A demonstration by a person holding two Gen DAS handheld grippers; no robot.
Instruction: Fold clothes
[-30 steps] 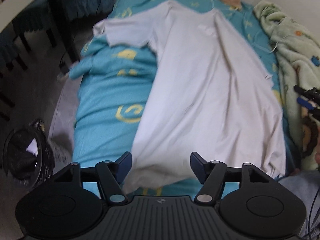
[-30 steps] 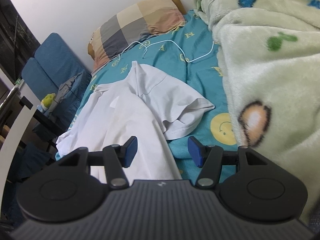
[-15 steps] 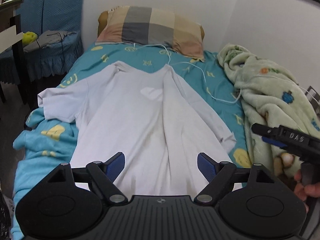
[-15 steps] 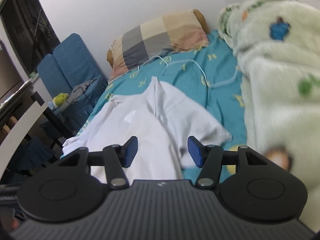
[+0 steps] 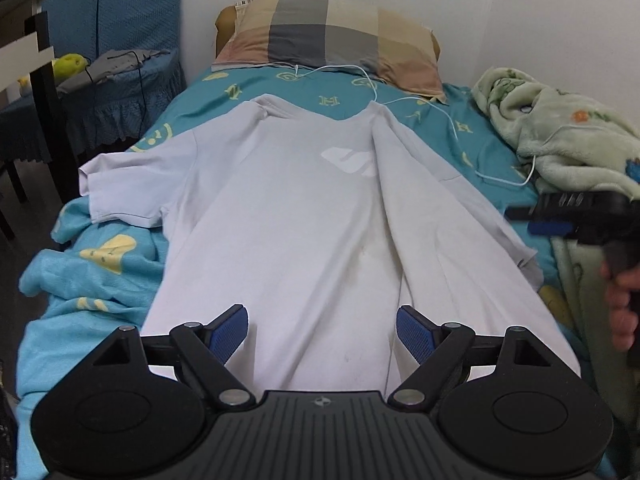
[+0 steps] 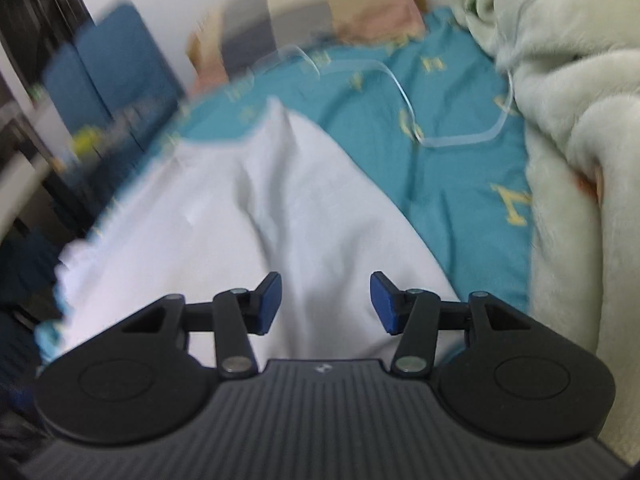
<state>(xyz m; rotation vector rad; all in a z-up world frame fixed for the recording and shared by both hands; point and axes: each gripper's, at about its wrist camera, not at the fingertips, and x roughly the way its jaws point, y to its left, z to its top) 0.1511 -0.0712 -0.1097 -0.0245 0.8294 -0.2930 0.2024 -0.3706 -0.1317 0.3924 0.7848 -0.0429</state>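
Pale grey short-sleeved T-shirt (image 5: 304, 216): flat on teal patterned bedsheet (image 5: 416, 120) | left gripper (image 5: 322, 332): spread, empty | right gripper (image 6: 325, 302): spread, empty

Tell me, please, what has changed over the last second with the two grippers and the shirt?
The left gripper tilted up from the shirt's hem to face the pillow. The right gripper swung left over the white T-shirt. Nothing was gripped; both stay open. The shirt stays spread on the bed.
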